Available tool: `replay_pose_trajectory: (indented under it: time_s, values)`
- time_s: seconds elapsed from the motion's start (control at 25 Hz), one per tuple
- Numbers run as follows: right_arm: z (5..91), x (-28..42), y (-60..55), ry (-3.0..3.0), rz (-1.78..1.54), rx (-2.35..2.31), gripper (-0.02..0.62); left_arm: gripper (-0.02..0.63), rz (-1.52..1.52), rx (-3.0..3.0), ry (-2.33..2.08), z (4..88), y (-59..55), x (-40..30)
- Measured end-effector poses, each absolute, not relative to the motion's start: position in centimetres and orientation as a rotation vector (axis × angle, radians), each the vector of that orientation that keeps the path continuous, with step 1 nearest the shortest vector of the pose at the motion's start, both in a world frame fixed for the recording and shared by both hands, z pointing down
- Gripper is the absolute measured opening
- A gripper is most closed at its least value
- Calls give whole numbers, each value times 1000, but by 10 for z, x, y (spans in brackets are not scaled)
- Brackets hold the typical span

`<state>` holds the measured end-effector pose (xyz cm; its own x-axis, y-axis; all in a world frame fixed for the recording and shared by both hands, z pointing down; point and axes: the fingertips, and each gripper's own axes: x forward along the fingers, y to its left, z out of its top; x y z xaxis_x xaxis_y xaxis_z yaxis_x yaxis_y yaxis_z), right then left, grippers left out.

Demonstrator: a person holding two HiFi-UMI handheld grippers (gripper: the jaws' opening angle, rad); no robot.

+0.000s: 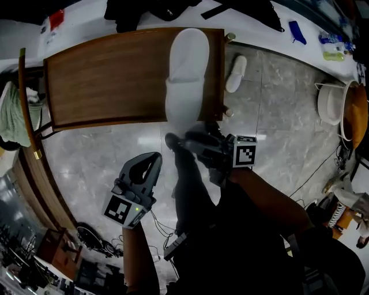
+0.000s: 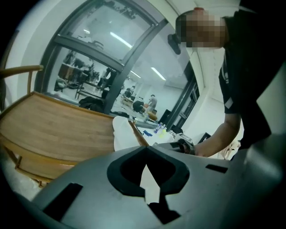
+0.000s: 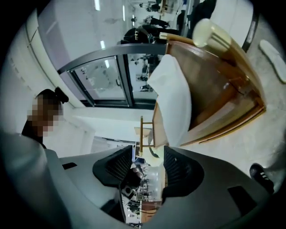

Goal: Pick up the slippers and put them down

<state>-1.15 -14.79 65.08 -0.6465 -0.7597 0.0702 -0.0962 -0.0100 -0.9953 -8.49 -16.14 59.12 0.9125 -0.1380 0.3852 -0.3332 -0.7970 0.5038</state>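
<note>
One white slipper (image 1: 187,75) lies lengthwise on the right end of the wooden table (image 1: 109,80), its near end hanging over the front edge. A second white slipper (image 1: 236,74) lies on the floor to the right of the table. My right gripper (image 1: 176,141) is just in front of the first slipper's near end, open, with nothing between its pads. In the right gripper view the slipper (image 3: 172,105) is ahead of the right gripper (image 3: 149,154), apart from it. My left gripper (image 1: 151,162) hovers over the floor in front of the table, shut and empty (image 2: 146,150).
A chair draped with green cloth (image 1: 14,115) stands at the table's left end. A white tub (image 1: 331,103) and an orange object sit at the right. Cables (image 1: 167,230) trail on the marble floor near my feet. Dark clothes (image 1: 150,11) lie on the white counter behind.
</note>
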Motion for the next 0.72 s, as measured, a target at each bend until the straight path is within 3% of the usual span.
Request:
replay_pose_trajectory:
  time_s: [0.72]
  values:
    - [708,-13,-157,1416,-1813,-859,216,11,432,2479,-230,642,-157,-64]
